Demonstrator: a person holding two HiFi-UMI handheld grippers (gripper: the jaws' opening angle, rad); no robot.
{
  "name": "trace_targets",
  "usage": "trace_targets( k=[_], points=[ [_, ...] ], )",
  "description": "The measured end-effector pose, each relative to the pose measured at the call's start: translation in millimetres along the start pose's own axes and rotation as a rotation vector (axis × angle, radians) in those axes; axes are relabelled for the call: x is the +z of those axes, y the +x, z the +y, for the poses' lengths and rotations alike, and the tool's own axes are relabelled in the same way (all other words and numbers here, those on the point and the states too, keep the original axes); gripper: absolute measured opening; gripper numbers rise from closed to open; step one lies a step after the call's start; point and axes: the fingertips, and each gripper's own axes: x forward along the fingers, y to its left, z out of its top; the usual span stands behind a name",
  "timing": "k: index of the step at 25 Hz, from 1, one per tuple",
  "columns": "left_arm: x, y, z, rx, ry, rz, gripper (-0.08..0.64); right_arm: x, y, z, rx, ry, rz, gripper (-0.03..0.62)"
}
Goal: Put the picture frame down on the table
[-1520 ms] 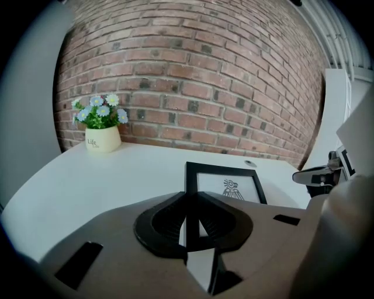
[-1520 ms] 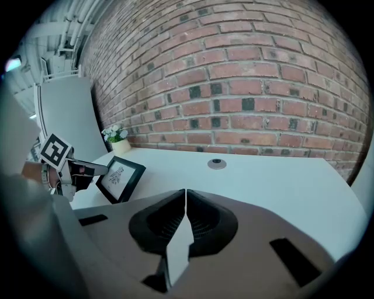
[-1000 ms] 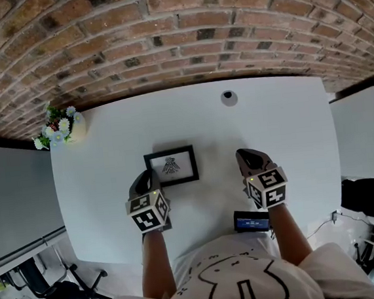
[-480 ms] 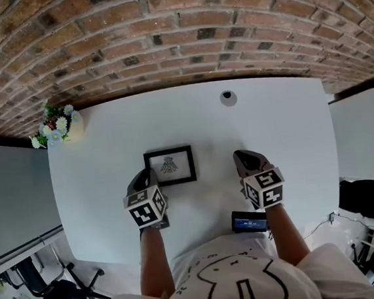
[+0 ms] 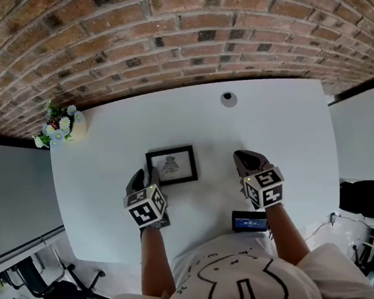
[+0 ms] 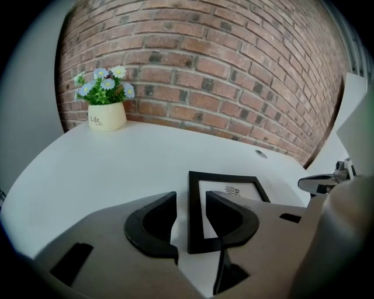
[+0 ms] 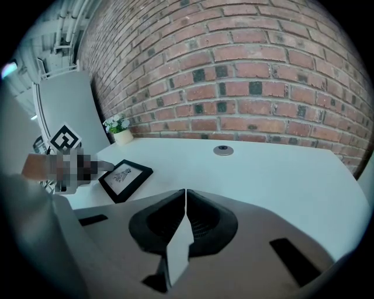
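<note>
The picture frame [image 5: 171,166] lies flat on the white table [image 5: 270,124], picture side up, near the middle of the tabletop and toward the person's left. It is black-edged, with a pale print inside.

Left gripper [image 5: 145,176]: positioned at the near left corner of the frame, pointing down and away from the person. Its jaws have just been opening and now stand apart. In the left gripper view the left bar of the frame runs straight between the two jaws. A strip of white table shows between that bar and the left jaw. The right jaw stands just beside the bar's inner edge, over the print. Neither pad presses on the bar, so the frame rests on the table alone.

Right gripper [image 5: 244,158]: held over bare table, well apart from the frame, on its right side. The right gripper view shows both jaws brought together with only a thin line between them and nothing in their grasp. From there the frame appears off to the left, flat on the surface.

Other items: a pot of flowers [image 5: 63,128] at the far left corner of the table, a round cable port [image 5: 228,97] near the far edge, and a small dark device [image 5: 250,221] at the near edge beside the right forearm. A brick wall [image 5: 176,35] stands behind the table.
</note>
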Motion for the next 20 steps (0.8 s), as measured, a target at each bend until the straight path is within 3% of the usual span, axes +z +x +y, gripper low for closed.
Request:
trace_targets(
  k=[11,16,20],
  points=[
    [8,-21,-6,-0.007,0.038,-0.051,0.123,9,-21,4,-0.025,-0.006,-0.049,0.02],
    [15,-37,-4,0.023,0.06,-0.095,0.023,10,-33,5,-0.046,-0.007,-0.076,0.02],
    [19,-53,-8,0.018,0.069,-0.136,0.012,17,-47,8,-0.058,-0.017,-0.109,0.02]
  ],
)
